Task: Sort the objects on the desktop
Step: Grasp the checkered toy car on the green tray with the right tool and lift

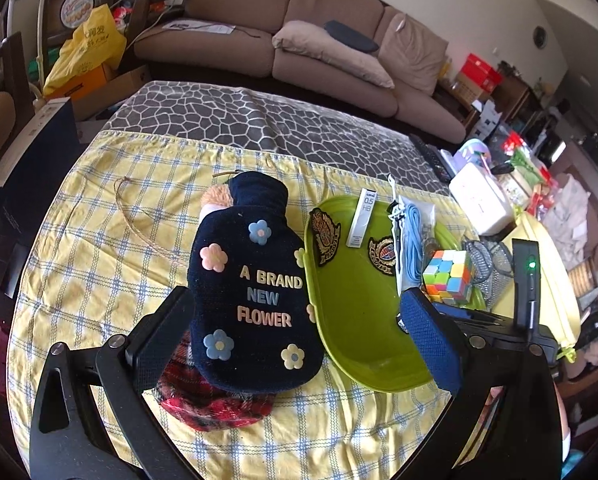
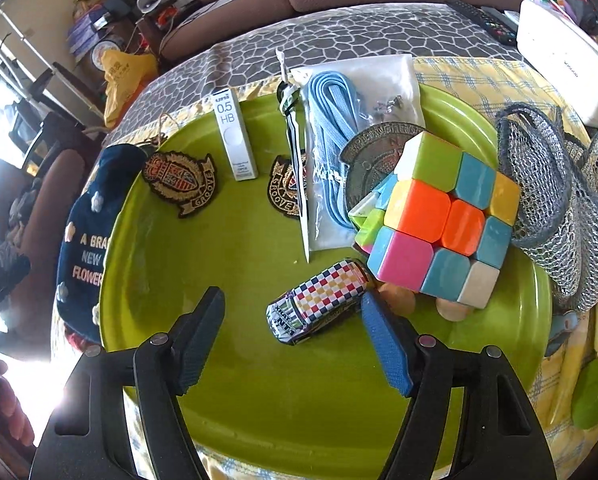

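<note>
Toy car (image 2: pixel 319 306) lies between right gripper (image 2: pixel 293 334) fingers, untouched.

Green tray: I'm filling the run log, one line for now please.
right gripper open above checkered toy car | car on green tray | left gripper open

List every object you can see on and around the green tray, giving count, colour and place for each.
Tray: one, lime green, on the yellow checked cloth.
Embroidered badges: two, black and gold, far side of the tray.
Pencil-lead box: one, white, between the badges.
Bagged lace: one, light blue, far side of the tray.
Puzzle cube: one, multicoloured, tray's right side.
Toy car: one, checkered, tray centre.
Mesh bag: one, grey, right of the tray.
Flower pouch: one, navy, left of the tray.
Left gripper: open, around the pouch.
Right gripper: open, over the tray beside the car.
</note>
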Demonstrator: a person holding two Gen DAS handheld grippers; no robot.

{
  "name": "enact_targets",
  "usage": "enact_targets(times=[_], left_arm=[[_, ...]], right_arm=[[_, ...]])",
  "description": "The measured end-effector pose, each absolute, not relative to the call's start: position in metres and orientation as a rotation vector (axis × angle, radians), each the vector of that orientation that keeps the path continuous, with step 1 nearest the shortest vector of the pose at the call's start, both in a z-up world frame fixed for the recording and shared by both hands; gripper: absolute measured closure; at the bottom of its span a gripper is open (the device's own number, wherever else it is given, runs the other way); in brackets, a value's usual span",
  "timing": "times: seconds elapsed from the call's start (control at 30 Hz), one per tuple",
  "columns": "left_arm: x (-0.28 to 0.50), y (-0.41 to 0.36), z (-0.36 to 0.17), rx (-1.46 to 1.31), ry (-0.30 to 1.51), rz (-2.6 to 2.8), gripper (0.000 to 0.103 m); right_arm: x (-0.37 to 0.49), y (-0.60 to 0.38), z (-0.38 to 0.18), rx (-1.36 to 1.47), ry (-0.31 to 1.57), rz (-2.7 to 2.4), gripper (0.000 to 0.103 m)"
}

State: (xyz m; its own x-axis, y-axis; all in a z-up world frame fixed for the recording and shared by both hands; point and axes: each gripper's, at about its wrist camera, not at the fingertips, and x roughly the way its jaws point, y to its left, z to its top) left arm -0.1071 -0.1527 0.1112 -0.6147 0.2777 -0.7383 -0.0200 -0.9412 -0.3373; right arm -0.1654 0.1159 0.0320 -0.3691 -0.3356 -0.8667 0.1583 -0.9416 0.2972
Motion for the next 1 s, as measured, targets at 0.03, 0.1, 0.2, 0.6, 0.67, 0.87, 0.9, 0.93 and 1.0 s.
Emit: enact_targets(times=[0.03, 0.1, 0.2, 0.6, 0.67, 0.87, 0.9, 0.93, 1.0], left_arm=[[-0.107, -0.155, 0.111, -1.284, -0.454, 2.644, 0.0], [-0.107, -0.161, 0.112, -1.279, -0.469, 2.645, 0.0], [-0.107, -0.168, 0.113, -1.271, -0.488, 2.647, 0.0], [-0.114, -0.195, 0.105, -1.295, -0.565, 2.683, 0.0], [-0.118, -0.199, 0.099, -1.317, -0.585, 2.689, 0.0], [-0.135, -0.21, 0.071, -1.429, -0.661, 2.65, 0.0], [-0.138, -0.212, 0.064, -1.458, -0.68, 2.637, 0.002], [-0.141, -0.213, 0.059, -1.486, -0.7, 2.624, 0.003], [-0.143, -0.215, 0.05, -1.523, -0.74, 2.604, 0.005]], right_arm=[[-0.166, 0.113, 0.031, 1.558, -0.215, -2.381, 0.029], [-0.169, 0.104, 0.029, 1.56, -0.132, -2.43, 0.029], [-0.168, 0.087, 0.024, 1.56, 0.029, -2.471, 0.028], [-0.163, 0.068, 0.018, 1.522, 0.173, -2.41, 0.072], [-0.163, 0.072, 0.021, 1.519, 0.14, -2.395, 0.072], [-0.158, 0.091, 0.042, 1.452, -0.066, -2.356, 0.072], [-0.158, 0.095, 0.046, 1.439, -0.089, -2.354, 0.072], [-0.157, 0.098, 0.049, 1.431, -0.102, -2.354, 0.072], [-0.155, 0.103, 0.054, 1.418, -0.137, -2.352, 0.072]])
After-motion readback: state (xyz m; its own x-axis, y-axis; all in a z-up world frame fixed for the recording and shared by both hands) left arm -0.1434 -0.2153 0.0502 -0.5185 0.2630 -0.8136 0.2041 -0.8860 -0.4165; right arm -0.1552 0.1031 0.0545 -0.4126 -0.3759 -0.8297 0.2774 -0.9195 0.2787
